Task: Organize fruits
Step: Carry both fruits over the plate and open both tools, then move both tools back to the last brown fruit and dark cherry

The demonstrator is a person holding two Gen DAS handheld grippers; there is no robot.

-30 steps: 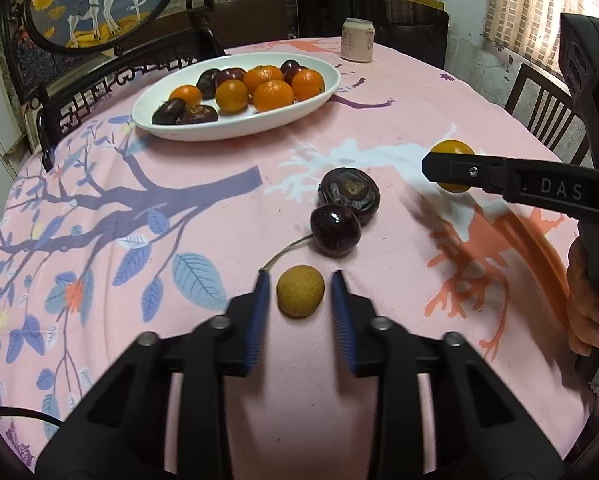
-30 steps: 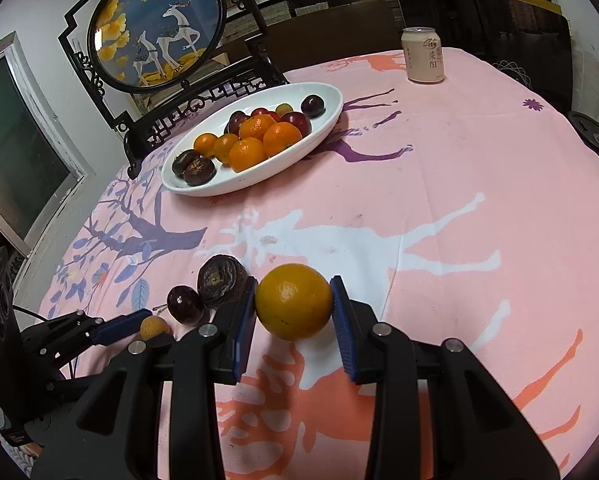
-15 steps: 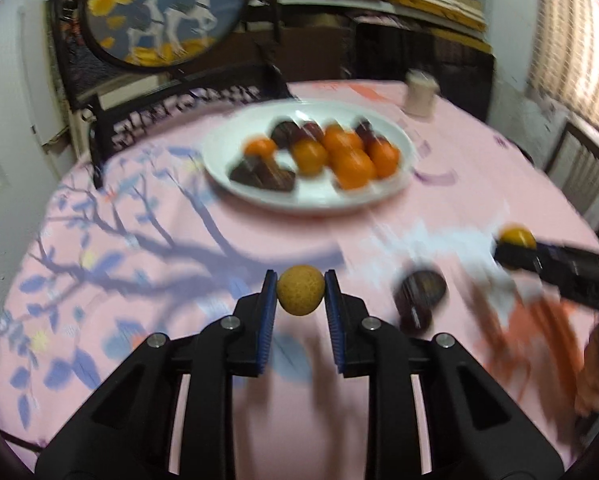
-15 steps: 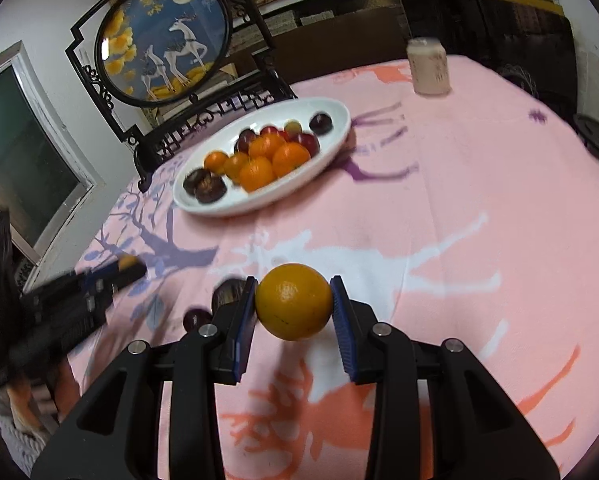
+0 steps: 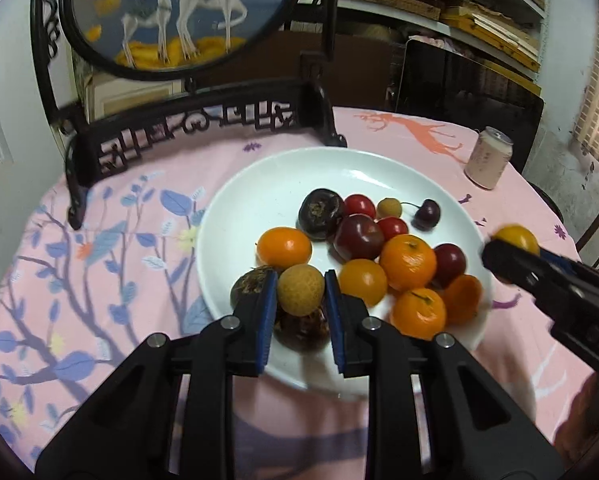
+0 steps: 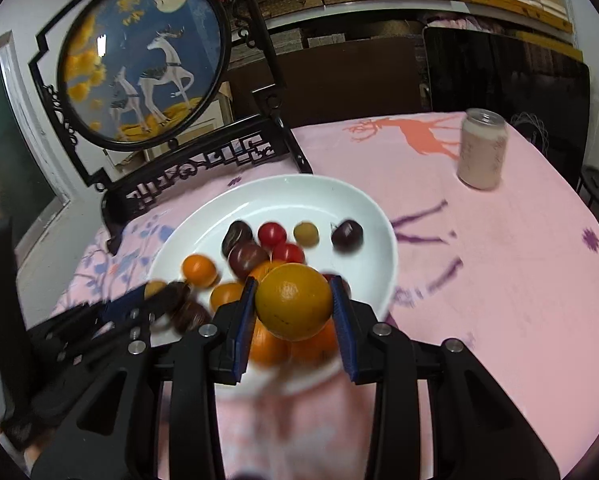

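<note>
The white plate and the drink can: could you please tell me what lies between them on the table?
Only bare pink tablecloth lies between the white plate and the drink can; the right wrist view shows it.

The left gripper (image 5: 301, 296) is directed obliquely downward, its blue-padded fingers (image 5: 268, 312) closed on a small tan fruit (image 5: 300, 289) that is clamped between the pads. The right gripper (image 6: 294, 310) is likewise pitched downward, its fingers (image 6: 245, 322) pressed against both sides of an orange (image 6: 294, 307). In the left wrist view the right gripper is seen at the right edge; in the right wrist view the left gripper appears blurred at lower left.
</note>
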